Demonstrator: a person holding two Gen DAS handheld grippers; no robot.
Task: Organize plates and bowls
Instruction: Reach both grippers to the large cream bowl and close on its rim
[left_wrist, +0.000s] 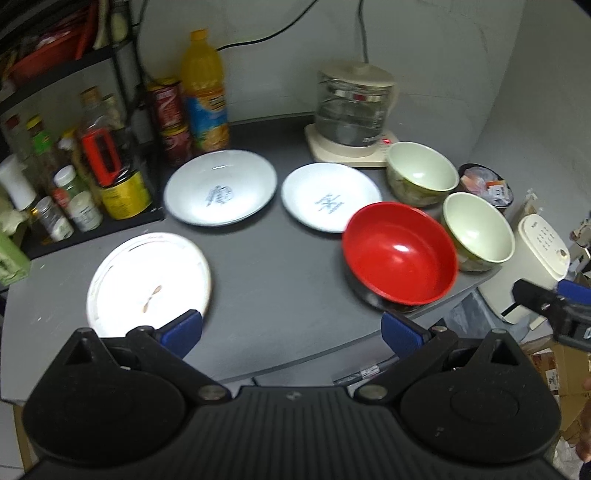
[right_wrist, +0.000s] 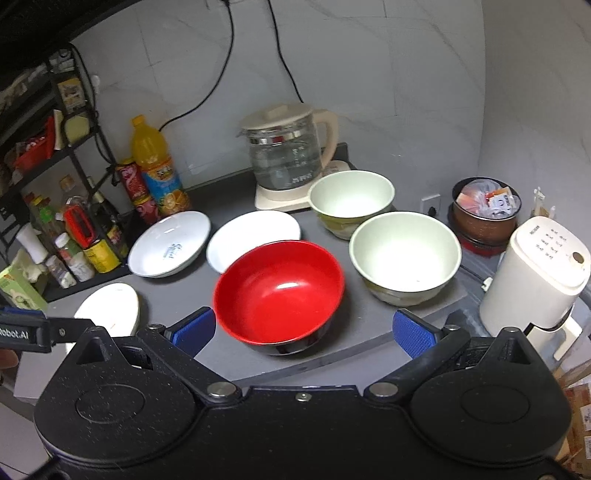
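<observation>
On the grey counter stand a red bowl, two pale green bowls, two white deep plates with blue marks, and a flat white plate at the near left. My left gripper hovers open over the counter's front edge, between the flat plate and the red bowl. My right gripper is open just in front of the red bowl. Neither holds anything.
A glass kettle on its base stands at the back. Bottles, cans and jars crowd a black rack on the left. A white appliance and a brown pot sit to the right, off the counter.
</observation>
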